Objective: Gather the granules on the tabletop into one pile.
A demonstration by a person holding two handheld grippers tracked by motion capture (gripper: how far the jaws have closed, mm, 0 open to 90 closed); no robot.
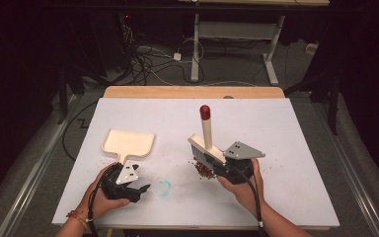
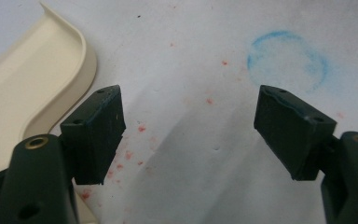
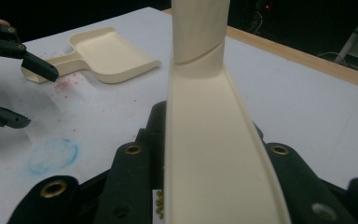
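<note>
On the white table surface (image 1: 286,148), the cream dustpan (image 1: 127,143) lies flat at left centre, its handle pointing toward the person. The left gripper (image 1: 139,191) sits just beside that handle end, resting low near the table; in the left gripper view its jaws stand wide apart with nothing between them, the dustpan's rim (image 2: 81,51) to one side and a faint blue ring mark (image 2: 286,60) on the surface ahead. The right gripper (image 1: 227,170) is clamped on the head of a cream hand brush (image 1: 206,150), whose handle rises upright and ends in a red tip (image 1: 205,111). In the right gripper view the brush body (image 3: 209,154) runs up between the jaws, gripped on both sides. The bristles touch the table at a small pile of red crumbs (image 1: 203,169). Scattered red specks (image 2: 141,128) lie between dustpan and brush. Dustpan and brush stand well apart.
</note>
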